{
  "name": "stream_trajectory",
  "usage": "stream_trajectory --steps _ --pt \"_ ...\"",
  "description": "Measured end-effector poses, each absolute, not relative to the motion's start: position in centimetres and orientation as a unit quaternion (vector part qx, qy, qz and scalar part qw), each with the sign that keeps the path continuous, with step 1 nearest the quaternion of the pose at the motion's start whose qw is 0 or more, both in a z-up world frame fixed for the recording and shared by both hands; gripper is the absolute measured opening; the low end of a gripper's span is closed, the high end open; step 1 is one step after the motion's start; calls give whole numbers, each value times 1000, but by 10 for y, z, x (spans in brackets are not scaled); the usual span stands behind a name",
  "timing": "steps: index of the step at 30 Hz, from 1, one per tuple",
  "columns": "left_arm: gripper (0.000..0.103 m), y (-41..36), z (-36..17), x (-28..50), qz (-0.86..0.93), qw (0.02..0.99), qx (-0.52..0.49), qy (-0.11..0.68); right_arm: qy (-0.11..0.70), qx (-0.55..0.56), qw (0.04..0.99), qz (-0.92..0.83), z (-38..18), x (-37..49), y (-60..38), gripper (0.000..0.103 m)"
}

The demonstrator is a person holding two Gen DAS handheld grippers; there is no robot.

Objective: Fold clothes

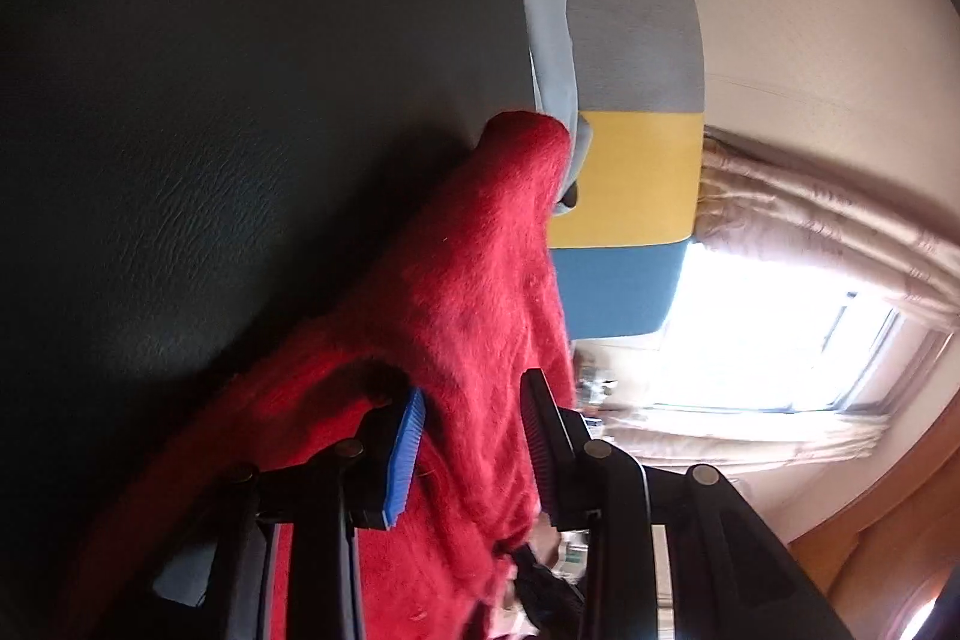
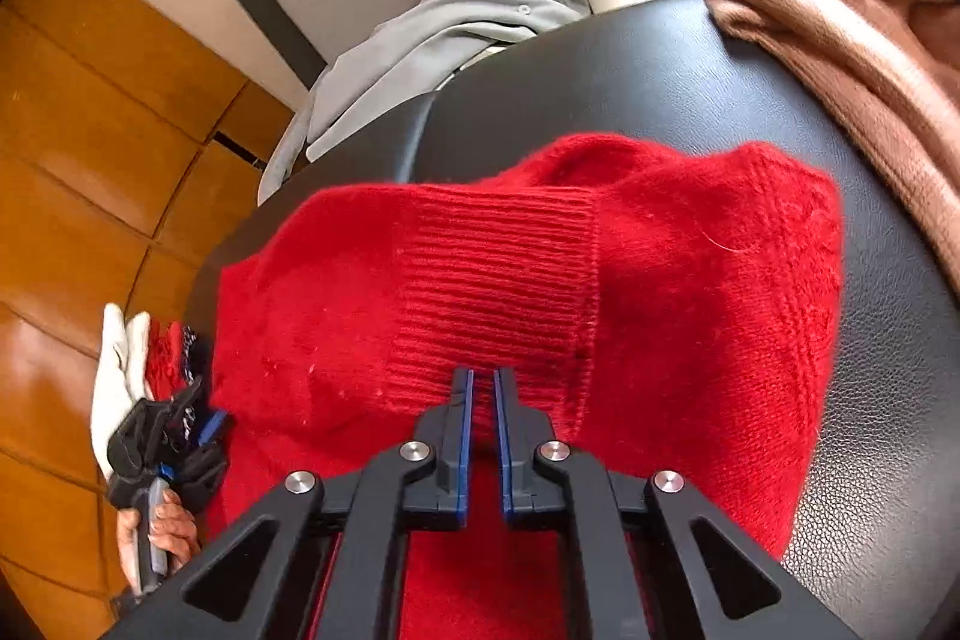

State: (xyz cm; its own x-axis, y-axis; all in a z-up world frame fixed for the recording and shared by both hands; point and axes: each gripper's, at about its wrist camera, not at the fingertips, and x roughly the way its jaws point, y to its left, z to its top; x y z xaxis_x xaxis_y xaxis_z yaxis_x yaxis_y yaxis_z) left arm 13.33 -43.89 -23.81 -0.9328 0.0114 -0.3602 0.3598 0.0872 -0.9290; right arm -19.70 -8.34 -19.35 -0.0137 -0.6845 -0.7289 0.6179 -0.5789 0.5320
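A: Red sweater [image 2: 540, 280] first: it lies bunched on the black padded surface [image 2: 690, 88], directly ahead of the right gripper [image 2: 483, 388], whose jaws are pinched nearly together on the ribbed band [image 2: 498, 268] at the near edge.

B: And the left gripper [image 1: 474, 424]?

A: Jaws part open, a thick fold of the same knit bulging between them; whether the pads press it, I cannot tell. It sits at the sweater's left end, near the surface's edge.

B: Long axis?

A: Running across, from the left gripper to the right.

B: Room?

A: Bare surface beyond the sweater; a tan garment [image 2: 840, 16] to the far right, a grey shirt [image 2: 432, 34] at the back edge.
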Motion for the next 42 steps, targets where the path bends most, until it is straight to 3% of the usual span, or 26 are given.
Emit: stream_trajectory --steps 5,8,11,12,13,14,16,25,29,31,33,34,35,42 --pt "8 -445 -209 127 -705 143 128 683 -44 493 479 -725 -156 -187 -80 3" --pt "5 -448 -193 133 -730 139 121 659 -51 460 500 -732 -126 -175 -71 3" --pt "5 -449 -195 136 -732 130 127 657 -51 473 494 -728 -130 -172 -63 6" --pt "5 -447 -198 136 -733 131 135 653 -71 495 493 -711 -142 -173 -59 10" --pt "5 -446 -201 135 -734 129 141 652 -92 517 492 -694 -154 -174 -54 22" --pt "5 -446 -204 134 -732 126 144 654 -119 534 492 -677 -166 -172 -50 41" --pt "5 -445 -211 133 -729 125 149 656 -172 564 489 -643 -189 -167 -42 62" --pt "13 -450 -221 128 -724 115 139 666 -340 547 371 -669 -220 -166 -45 74" --pt "12 -450 -224 124 -730 116 145 658 -393 515 307 -698 -222 -157 -47 74" --pt "5 -450 -222 126 -740 121 149 644 -377 501 296 -720 -218 -155 -55 69" --pt "4 -452 -222 129 -741 118 149 644 -350 498 297 -736 -211 -158 -61 42" --pt "4 -452 -222 131 -741 113 147 645 -337 496 298 -743 -208 -160 -64 21" --pt "4 -453 -220 131 -744 111 146 643 -323 494 298 -750 -205 -161 -66 13" --pt "4 -454 -199 134 -765 85 131 624 -241 455 364 -776 -157 -159 -62 10"
